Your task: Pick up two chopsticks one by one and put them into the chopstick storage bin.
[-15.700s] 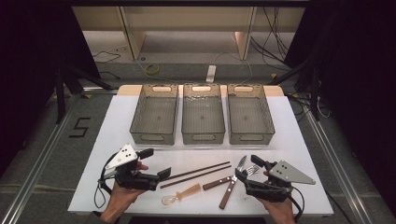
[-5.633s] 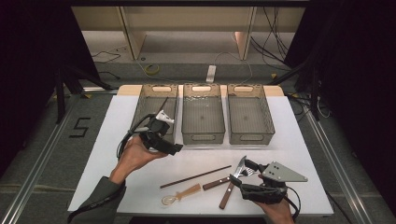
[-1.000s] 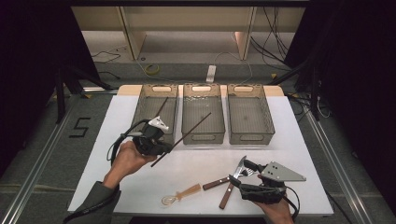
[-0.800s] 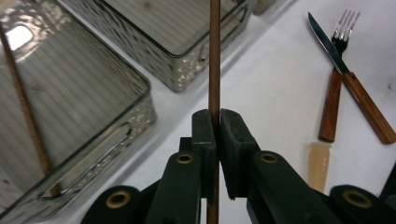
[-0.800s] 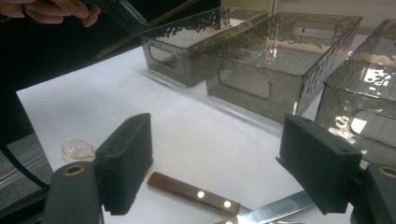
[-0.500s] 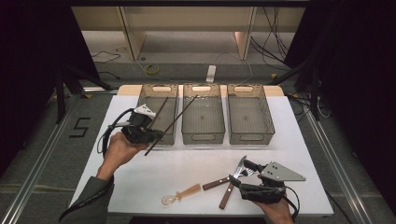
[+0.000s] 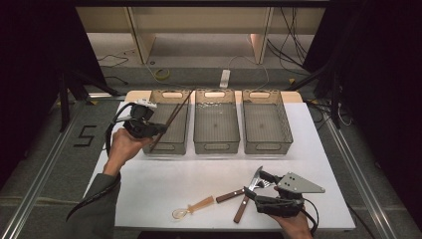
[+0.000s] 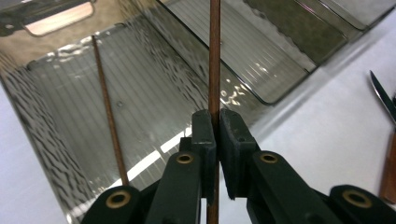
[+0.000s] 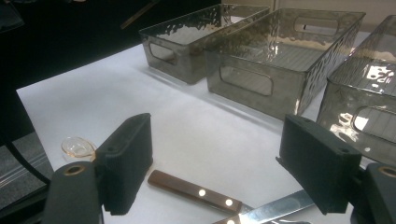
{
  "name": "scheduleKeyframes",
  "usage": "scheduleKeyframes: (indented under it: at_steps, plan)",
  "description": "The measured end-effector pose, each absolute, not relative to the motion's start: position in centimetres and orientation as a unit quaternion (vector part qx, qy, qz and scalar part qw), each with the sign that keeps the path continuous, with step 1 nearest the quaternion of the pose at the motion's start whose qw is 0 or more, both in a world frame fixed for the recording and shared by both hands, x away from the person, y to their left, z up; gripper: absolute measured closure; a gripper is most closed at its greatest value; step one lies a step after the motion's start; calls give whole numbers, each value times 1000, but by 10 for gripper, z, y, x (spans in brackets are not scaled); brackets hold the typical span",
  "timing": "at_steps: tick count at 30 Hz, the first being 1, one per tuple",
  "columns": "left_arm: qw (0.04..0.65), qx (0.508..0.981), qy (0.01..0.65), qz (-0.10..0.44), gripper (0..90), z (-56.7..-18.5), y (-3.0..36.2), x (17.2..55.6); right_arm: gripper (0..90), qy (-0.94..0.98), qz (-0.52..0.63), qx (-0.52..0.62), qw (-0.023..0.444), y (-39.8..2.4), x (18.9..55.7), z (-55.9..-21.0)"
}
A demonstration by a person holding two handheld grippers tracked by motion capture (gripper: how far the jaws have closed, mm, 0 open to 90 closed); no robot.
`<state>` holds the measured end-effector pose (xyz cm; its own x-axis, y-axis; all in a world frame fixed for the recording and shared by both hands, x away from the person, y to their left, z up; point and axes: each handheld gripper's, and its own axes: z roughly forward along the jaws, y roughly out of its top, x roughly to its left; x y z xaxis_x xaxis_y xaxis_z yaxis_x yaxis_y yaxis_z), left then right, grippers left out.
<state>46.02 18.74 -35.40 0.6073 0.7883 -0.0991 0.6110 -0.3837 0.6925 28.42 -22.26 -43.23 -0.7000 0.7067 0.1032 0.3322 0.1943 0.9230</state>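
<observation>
— What surrounds the counter (image 7: pixel 164 184)?

— A grey floor (image 7: pixel 45 164) with metal rails (image 7: pixel 31 196) running along both sides, and a black "5" (image 7: pixel 84 135) marked on it at the left.

— And behind it?

— A pale wooden shelf unit (image 7: pixel 199 22), lit from within, with loose cables (image 7: pixel 291 37) trailing at its right, a yellow coil (image 7: pixel 160 74) and a white power strip (image 7: pixel 225 78) on the floor. Dark curtains (image 7: pixel 378 74) close off both sides.
</observation>
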Motion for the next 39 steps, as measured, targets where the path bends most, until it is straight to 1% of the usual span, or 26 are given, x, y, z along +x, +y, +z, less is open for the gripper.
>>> scheduleKeyframes:
  at_steps: [7, 12, 17, 20, 24, 39]
  plan:
    - [358, 811, 442, 132, 844, -352, 193, 476, 261, 752, 533, 345, 176, -222, 284, -432]
    - [349, 812, 447, 139, 844, -351, 192, 486, 261, 752, 534, 345, 174, -223, 284, -432]
    - [343, 808, 458, 140, 845, -355, 193, 496, 261, 752, 534, 344, 175, -222, 284, -432]
    - [353, 800, 468, 131, 844, -356, 198, 501, 261, 752, 534, 344, 176, -223, 284, -432]
    - [346, 796, 478, 135, 844, -360, 201, 509, 261, 751, 536, 344, 175, -222, 283, -431]
    - [336, 786, 498, 146, 844, -370, 205, 521, 261, 751, 536, 343, 174, -222, 283, -431]
